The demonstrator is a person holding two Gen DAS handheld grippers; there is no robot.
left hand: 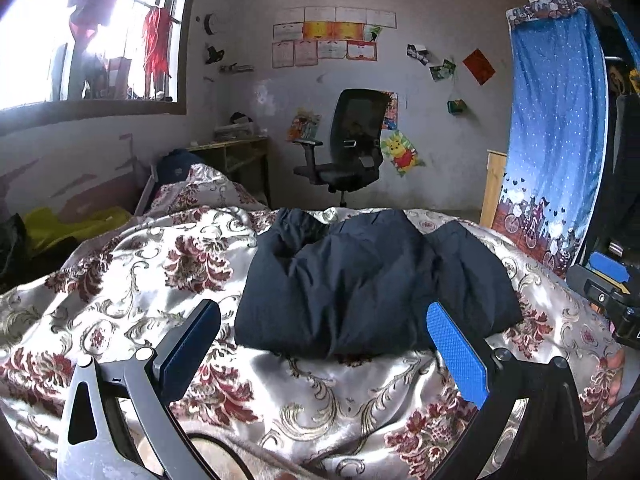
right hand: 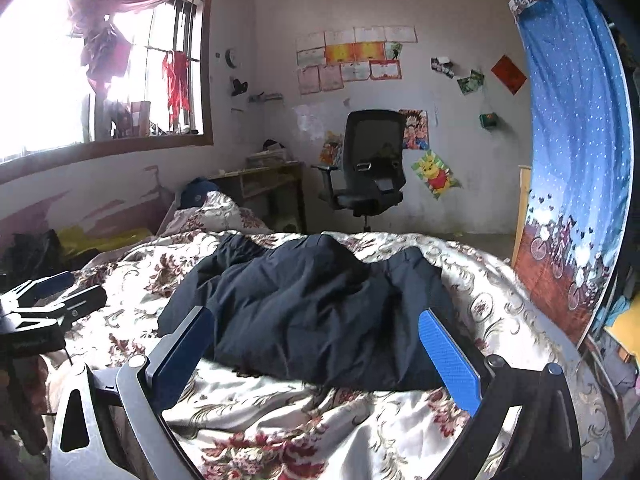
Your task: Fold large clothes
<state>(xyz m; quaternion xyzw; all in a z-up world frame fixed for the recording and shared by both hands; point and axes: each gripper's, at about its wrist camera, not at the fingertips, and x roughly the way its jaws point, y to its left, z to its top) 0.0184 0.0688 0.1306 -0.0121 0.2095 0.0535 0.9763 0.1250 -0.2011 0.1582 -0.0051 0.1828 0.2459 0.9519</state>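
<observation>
A dark navy padded garment (left hand: pixel 360 280) lies folded into a thick bundle in the middle of the bed, also seen in the right wrist view (right hand: pixel 312 312). My left gripper (left hand: pixel 324 320) hovers just in front of its near edge, open, with nothing between the blue pads. My right gripper (right hand: pixel 316 328) is likewise open and empty, its fingers spread on either side of the bundle's near edge. The right gripper's body (left hand: pixel 608 292) shows at the right edge of the left wrist view. In the right wrist view the left gripper (right hand: pixel 52 300) appears at the far left.
The bed is covered by a shiny floral quilt (left hand: pixel 160 280). A black office chair (left hand: pixel 352 148) and a wooden desk (left hand: pixel 240 152) stand by the far wall. A blue patterned curtain (left hand: pixel 556 140) hangs on the right; yellow cloth (left hand: pixel 64 224) lies at the left.
</observation>
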